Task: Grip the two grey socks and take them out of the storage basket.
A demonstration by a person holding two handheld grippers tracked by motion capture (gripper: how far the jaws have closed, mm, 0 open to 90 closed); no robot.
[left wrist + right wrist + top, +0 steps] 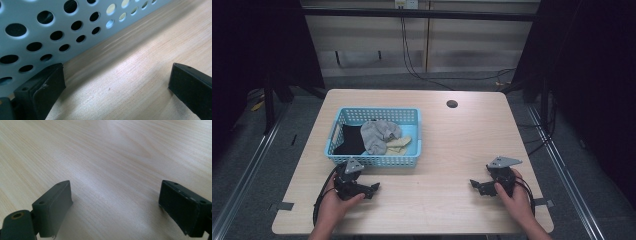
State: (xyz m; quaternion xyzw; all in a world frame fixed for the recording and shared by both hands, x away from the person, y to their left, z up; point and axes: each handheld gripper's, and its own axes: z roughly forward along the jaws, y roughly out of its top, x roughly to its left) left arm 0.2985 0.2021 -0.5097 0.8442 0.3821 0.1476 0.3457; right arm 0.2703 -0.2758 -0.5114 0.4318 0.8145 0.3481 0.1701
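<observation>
Your left gripper (pixel 374 189), wide open and empty, sits just beside the blue perforated plastic basket (pixel 377 160); your right gripper (pixel 475 184), equally open and empty, rests well apart.

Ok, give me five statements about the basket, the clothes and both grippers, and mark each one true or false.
1. The blue basket sits on the table's left half. True.
2. The basket is empty. False: it holds a black cloth, a grey cloth and a yellowish cloth.
3. The left gripper is open. True.
4. The right gripper grips a cloth. False: it is open, holding nothing.
5. The left gripper is inside the basket. False: it is outside, beside the near wall.
</observation>
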